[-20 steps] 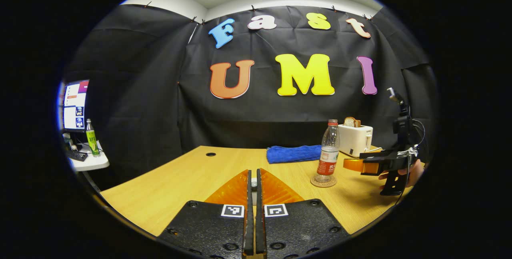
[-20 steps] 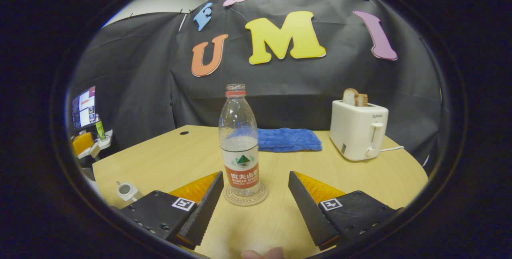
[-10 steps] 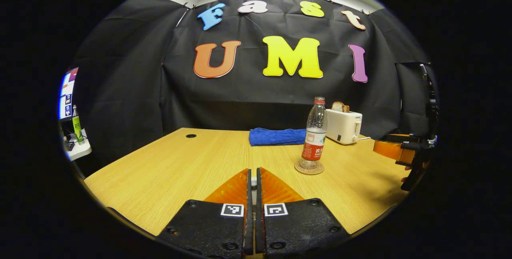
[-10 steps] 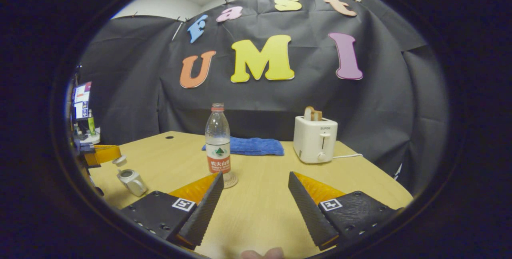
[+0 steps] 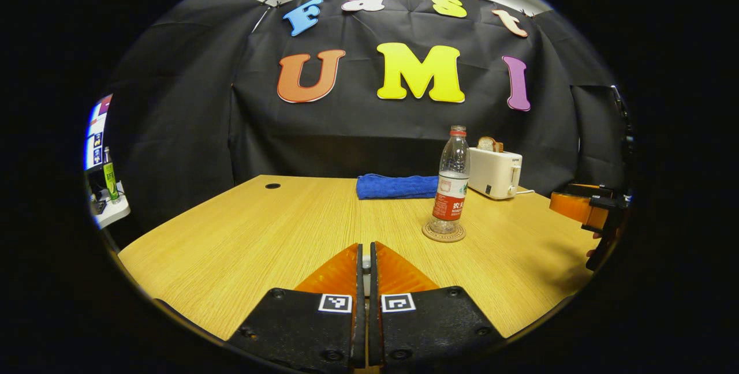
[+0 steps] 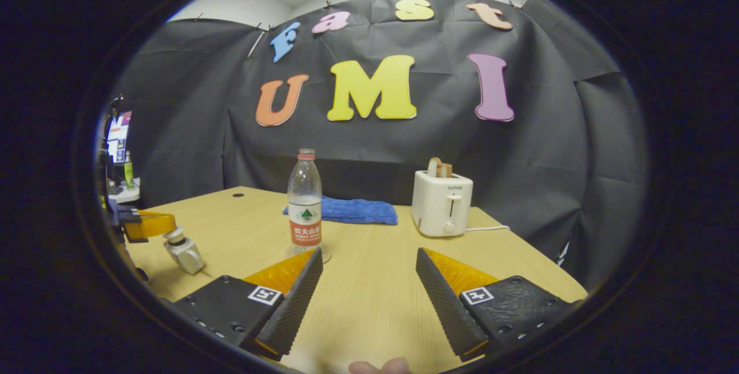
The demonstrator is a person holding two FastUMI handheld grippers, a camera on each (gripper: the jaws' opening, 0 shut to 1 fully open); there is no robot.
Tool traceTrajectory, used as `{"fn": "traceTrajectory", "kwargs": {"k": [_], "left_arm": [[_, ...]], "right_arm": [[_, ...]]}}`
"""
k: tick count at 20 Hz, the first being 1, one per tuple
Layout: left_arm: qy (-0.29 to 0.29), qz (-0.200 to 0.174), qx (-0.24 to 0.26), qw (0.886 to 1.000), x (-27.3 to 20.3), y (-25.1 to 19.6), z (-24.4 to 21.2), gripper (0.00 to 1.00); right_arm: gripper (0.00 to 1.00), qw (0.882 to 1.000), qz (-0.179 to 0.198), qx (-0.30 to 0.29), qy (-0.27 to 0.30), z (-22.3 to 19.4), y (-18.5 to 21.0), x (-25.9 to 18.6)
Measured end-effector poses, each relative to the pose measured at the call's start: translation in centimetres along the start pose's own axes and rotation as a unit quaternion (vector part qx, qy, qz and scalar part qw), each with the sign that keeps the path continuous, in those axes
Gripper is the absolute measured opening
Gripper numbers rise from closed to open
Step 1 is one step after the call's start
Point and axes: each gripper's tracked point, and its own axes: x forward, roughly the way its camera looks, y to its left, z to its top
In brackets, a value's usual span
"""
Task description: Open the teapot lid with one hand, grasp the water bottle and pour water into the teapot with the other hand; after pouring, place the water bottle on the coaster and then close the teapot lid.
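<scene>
The clear water bottle [image 5: 453, 180] [image 6: 304, 201] with a red label stands upright on the round coaster [image 5: 443, 232] [image 6: 323, 255]. My right gripper [image 6: 369, 254] [image 5: 557, 201] is open and holds nothing; it sits well back from the bottle, to the bottle's right. My left gripper [image 5: 364, 245] [image 6: 151, 225] is shut on the knob of the teapot lid [image 5: 364, 267] [image 6: 174, 235]. In the right gripper view the small pale teapot [image 6: 189, 258] stands at the table's left, and the lid rests on or just over its mouth.
A white toaster [image 5: 495, 173] [image 6: 441, 204] with bread in it and a folded blue cloth [image 5: 395, 186] [image 6: 358, 210] lie at the back of the wooden table [image 5: 260, 235]. A side desk with a monitor and a green bottle [image 5: 108, 180] stands at the far left.
My right gripper has drawn back from the bottle, which stays on the coaster. My left gripper has brought the lid down from above the open teapot to its mouth.
</scene>
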Motion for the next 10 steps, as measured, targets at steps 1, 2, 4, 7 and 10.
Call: {"fn": "traceTrajectory", "kwargs": {"k": [1, 2, 4, 7, 10], "left_arm": [[0.002, 0.000, -0.001, 1.000, -0.13, -0.06, -0.26, 0.04], [0.005, 0.001, -0.001, 1.000, -0.21, -0.03, -0.40, 0.05], [0.009, 0.004, -0.004, 1.000, -0.07, 0.06, -0.73, 0.05], [0.013, 0.007, -0.009, 1.000, -0.08, -0.12, -0.85, 0.05], [0.013, 0.013, -0.010, 1.000, 0.04, -0.12, -0.81, 0.08]], "right_arm": [[0.95, 1.000, -0.001, 0.001, -0.001, 0.02, -0.18, -0.10], [0.95, 1.000, -0.002, 0.001, -0.002, 0.11, -0.25, -0.17], [0.97, 1.000, -0.003, 0.001, -0.003, 0.11, -0.33, -0.22], [0.95, 1.000, -0.006, -0.001, -0.007, 0.20, -0.61, -0.47], [0.95, 1.000, -0.008, 0.001, -0.011, 0.26, -0.75, -0.52]]}}
